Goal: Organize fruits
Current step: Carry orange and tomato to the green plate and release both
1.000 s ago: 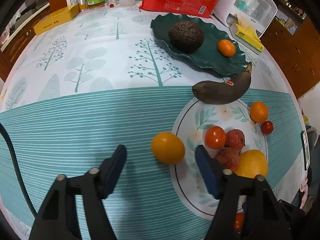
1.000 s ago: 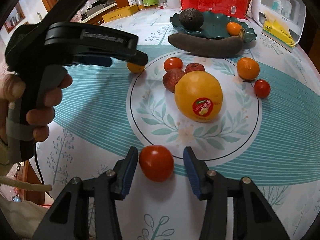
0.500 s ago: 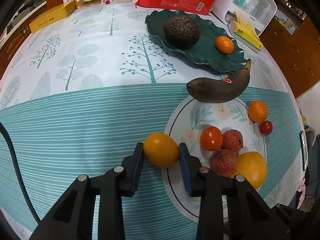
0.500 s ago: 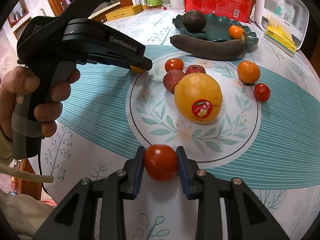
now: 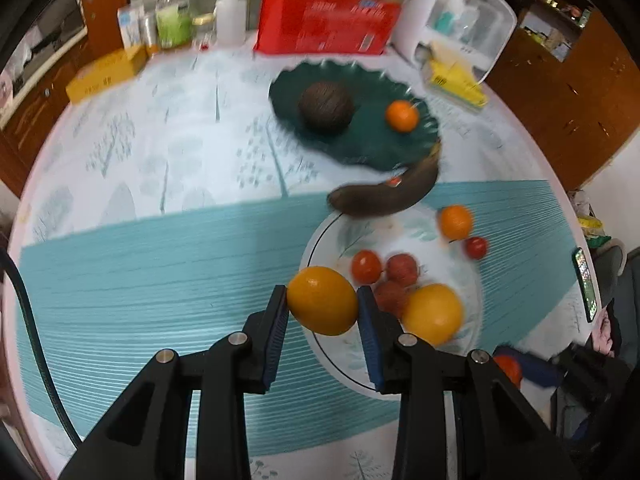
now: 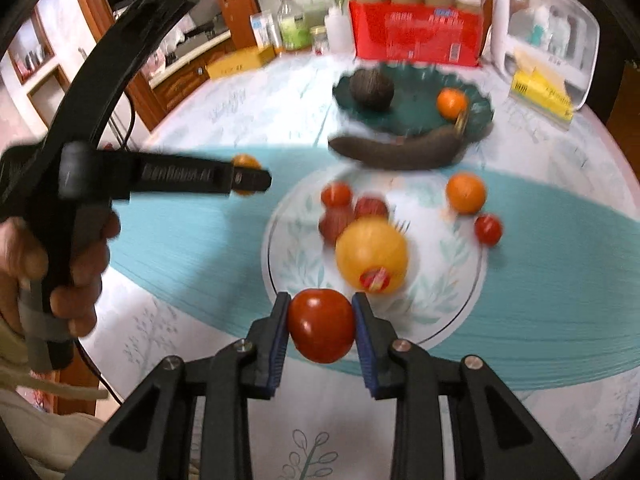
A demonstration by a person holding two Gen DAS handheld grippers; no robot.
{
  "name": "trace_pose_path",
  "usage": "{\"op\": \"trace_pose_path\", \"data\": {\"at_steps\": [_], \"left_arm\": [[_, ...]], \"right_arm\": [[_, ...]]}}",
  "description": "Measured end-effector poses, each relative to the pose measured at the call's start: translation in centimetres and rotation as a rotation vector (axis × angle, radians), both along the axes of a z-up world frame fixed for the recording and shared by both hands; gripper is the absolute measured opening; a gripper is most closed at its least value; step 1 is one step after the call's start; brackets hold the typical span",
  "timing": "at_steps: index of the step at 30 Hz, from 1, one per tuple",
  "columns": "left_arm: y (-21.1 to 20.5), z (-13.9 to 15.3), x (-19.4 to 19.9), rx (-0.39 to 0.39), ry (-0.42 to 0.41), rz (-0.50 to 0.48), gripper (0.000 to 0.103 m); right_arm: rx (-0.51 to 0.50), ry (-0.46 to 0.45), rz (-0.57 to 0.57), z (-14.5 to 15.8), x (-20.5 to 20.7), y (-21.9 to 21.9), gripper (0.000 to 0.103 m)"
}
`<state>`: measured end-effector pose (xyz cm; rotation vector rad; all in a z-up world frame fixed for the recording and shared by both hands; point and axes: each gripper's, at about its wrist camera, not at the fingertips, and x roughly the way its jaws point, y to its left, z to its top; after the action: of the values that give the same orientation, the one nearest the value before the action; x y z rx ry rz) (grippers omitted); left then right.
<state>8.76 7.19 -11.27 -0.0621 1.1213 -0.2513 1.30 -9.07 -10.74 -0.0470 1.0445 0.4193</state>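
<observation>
- Pinching a yellow-orange citrus (image 5: 322,301), my left gripper (image 5: 322,312) had its blue pads pressed on both sides of the fruit, which hung above the near-left rim of the white leaf-print plate (image 5: 320,236).
- My right gripper (image 6: 321,330) was likewise clamped on a red tomato (image 6: 321,325), its pads tight on either side, just in front of that plate's near rim.
- Both views were smeared, so the small fruits on the plate were hard to tell apart; from the right wrist, the fruit in my left gripper showed only as an orange sliver behind its finger.
- On the white plate lay a big yellow fruit with a red sticker (image 6: 371,255), touching two reddish, rough-skinned fruits (image 6: 352,216) that could have been lychees, with a small tomato (image 6: 336,195) beside them.
- At the plate's far right edge sat an orange mandarin (image 6: 466,193) and, just beside it, a little red tomato (image 6: 488,229); whether they rested on the rim or on the cloth I could not tell.
- A dark, overripe banana (image 6: 396,150) lay between the white plate and the dark green wavy dish (image 6: 416,118).
- That green dish held a dark, rough, round fruit (image 5: 326,107) and a second mandarin (image 5: 402,116), well apart.
- My hand (image 6: 52,276) gripped the left tool's handle at the left of the right-wrist view.
- Behind stood a red package (image 5: 326,28), bottles, a yellow box (image 5: 106,76) and a clear-lidded container (image 5: 464,20), all blurred.
</observation>
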Motion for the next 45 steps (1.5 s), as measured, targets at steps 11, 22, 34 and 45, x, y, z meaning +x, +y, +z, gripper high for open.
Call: {"op": "trace_pose_path", "data": {"at_steps": [11,22,34,45], "left_arm": [[0.4,10.5,-0.6,0.018,-0.176,-0.037,0.033],[0.1,18.1,3.8,0.073,-0.286,-0.052,0.033],[-3.4,17.7,15.9,0.119,-0.288,-0.019,0.033],[-7.2,4.7,25.8,0.06,-0.082,0.023,0.033]], "right_arm": [[-0.019,-0.157,-0.048,13.0,2.7,-2.1,0.031],[-0.043,-0.26,-0.061,23.6,11.6,-3.6,0.031],[-0.066,-0.184,-0.097,20.4,24.4,-3.6,0.031],[-0.016,0.021,-0.066,6.2,33.3,-4.9,0.031]]}}
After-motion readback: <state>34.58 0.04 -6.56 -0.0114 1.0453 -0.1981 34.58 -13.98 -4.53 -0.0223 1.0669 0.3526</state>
